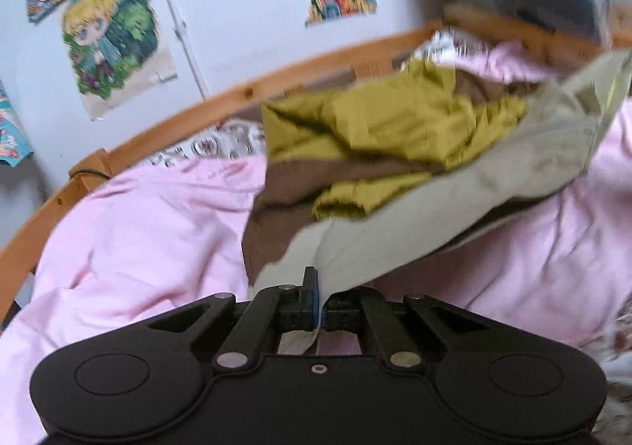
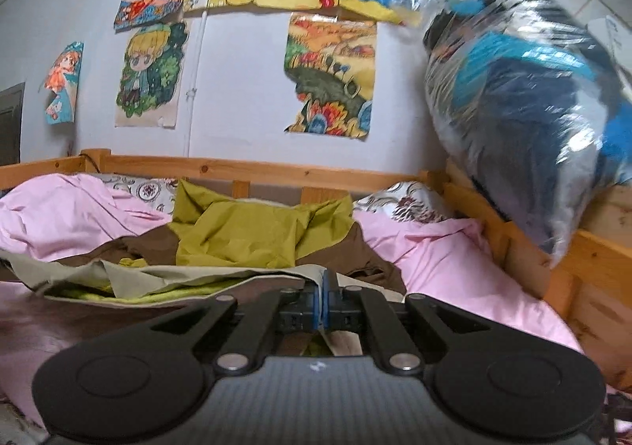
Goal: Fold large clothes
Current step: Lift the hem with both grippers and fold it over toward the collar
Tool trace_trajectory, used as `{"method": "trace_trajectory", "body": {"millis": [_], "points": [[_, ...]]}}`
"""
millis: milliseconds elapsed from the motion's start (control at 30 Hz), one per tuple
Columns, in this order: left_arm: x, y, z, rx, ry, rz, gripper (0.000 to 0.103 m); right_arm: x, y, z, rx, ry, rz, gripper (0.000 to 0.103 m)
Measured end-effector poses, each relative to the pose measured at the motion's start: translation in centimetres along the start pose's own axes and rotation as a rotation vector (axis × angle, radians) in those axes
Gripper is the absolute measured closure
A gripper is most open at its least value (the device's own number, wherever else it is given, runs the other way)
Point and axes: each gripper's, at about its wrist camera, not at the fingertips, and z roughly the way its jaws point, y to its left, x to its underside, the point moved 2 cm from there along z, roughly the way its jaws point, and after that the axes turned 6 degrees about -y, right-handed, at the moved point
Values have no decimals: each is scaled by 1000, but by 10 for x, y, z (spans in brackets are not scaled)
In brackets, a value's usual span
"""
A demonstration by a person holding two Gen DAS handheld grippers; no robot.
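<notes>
A large garment [image 1: 395, 136] in olive-yellow, brown and pale beige lies crumpled on a pink sheet [image 1: 130, 231] over a bed. In the left wrist view my left gripper [image 1: 318, 287] is shut on the beige hem [image 1: 355, 247], which rises off the bed toward the right. In the right wrist view the same garment [image 2: 252, 235] spreads ahead, and my right gripper [image 2: 327, 287] is shut on another part of its beige edge [image 2: 197, 273]. The cloth hangs stretched between the two grips, and the fingertips are partly buried in it.
A wooden bed rail [image 2: 245, 164] runs along the far side and down the right [image 2: 525, 247]. A big clear plastic bag of dark and blue clothes [image 2: 529, 113] sits on the right rail. Drawings [image 2: 331, 77] hang on the wall. A patterned pillow [image 2: 407, 204] lies at the head.
</notes>
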Motion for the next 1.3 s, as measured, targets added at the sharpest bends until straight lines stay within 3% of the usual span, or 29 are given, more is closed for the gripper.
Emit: {"method": "trace_trajectory", "body": {"millis": [300, 500, 733, 900, 1133, 1300], "points": [[-22, 15, -96, 50, -32, -169, 103, -34, 7, -95, -23, -50, -70, 101], [-59, 23, -79, 62, -64, -187, 103, -54, 6, -79, -23, -78, -67, 101], [-122, 38, 29, 12, -50, -149, 103, -77, -27, 40, 7, -34, -22, 101], [-139, 54, 136, -8, 20, -142, 103, -72, -46, 141, 54, 47, -49, 101], [-122, 58, 274, 15, 134, -146, 102, -18, -33, 273, 133, 189, -162, 101], [-104, 52, 339, 51, 191, -129, 101, 35, -37, 324, 180, 300, -153, 97]]}}
